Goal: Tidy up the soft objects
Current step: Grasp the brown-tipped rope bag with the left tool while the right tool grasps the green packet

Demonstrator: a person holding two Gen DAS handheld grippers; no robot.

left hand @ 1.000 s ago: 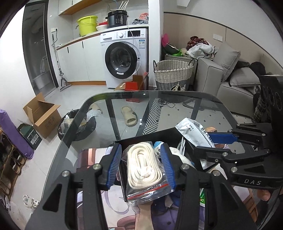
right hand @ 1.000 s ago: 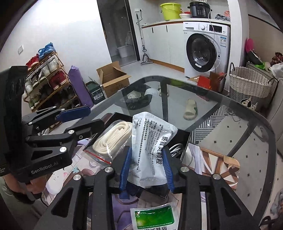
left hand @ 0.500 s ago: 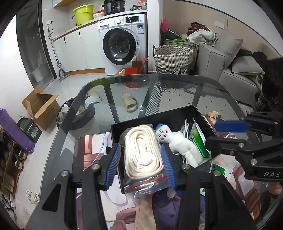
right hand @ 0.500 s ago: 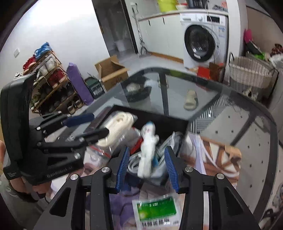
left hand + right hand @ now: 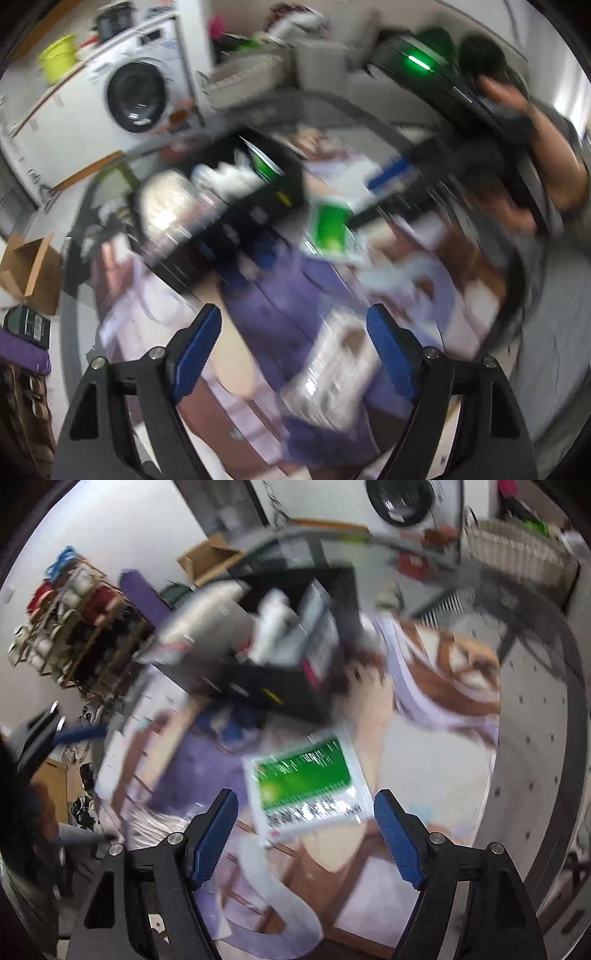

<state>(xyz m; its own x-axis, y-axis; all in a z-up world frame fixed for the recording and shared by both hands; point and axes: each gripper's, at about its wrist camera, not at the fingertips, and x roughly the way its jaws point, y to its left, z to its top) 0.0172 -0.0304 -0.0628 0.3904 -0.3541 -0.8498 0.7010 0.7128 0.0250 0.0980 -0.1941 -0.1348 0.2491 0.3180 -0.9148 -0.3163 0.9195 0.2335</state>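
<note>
Above the printed mat on the glass table, both views are smeared by motion blur, yet the main items can be made out. Left gripper: jaws spread wide, blue pads well apart, nothing held between them; below and between the pads lies a pale, blurred packet whose kind cannot be told. Right gripper: jaws likewise spread wide and empty, with its blue pads on either side of the near edge of a green-and-white sachet; whether either pad touches the sachet cannot be told. The sachet lies flat on the mat, just in front of the black box, outside it. Inside the box stand a white soft toy, a clear bag of coiled white cord at its left end, and further packets at its right end. In the left wrist view the same box appears with the cord bag at its near-left corner, the soft toy behind it, and the green sachet to its right. The right gripper shows there as a blue streak near that sachet, with the person's forearm behind it. Background: washing machine, cardboard box, shoe rack, wicker basket.
</note>
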